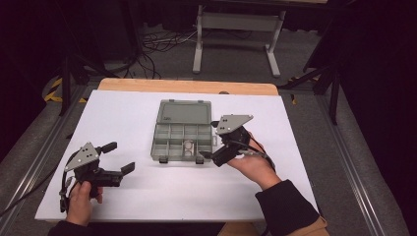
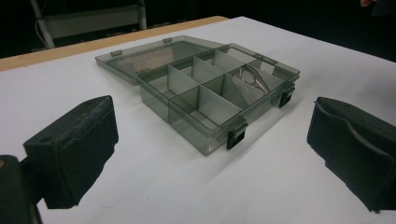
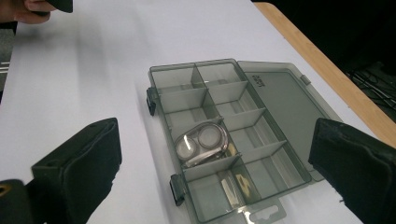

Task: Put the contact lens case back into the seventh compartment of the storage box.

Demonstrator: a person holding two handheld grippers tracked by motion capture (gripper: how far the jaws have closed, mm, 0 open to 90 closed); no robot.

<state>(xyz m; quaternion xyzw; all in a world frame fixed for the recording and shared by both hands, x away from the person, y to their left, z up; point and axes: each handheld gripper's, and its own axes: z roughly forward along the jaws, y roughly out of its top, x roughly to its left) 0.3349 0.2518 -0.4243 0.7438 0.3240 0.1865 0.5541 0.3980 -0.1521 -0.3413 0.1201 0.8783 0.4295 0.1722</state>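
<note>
A grey see-through compartment box (image 1: 169, 132) lies open in the middle of the white table, its lid (image 1: 184, 112) flat on the far side. A metal piece with two round discs (image 3: 201, 142) rests in one compartment (image 1: 188, 146), and small metal bits (image 3: 236, 186) lie in the one beside it. My right gripper (image 1: 210, 139) is open at the box's right edge, its jaws wide on either side of the box (image 3: 180, 74) in the right gripper view. My left gripper (image 1: 119, 156) is open and empty at the front left, apart from the box (image 2: 187, 126).
The white table top (image 1: 123, 113) has free room left and front of the box. A wooden edge (image 1: 187, 86) runs along the far side. Beyond it stand a metal frame (image 1: 236, 29) and cables (image 1: 162, 42) on the floor.
</note>
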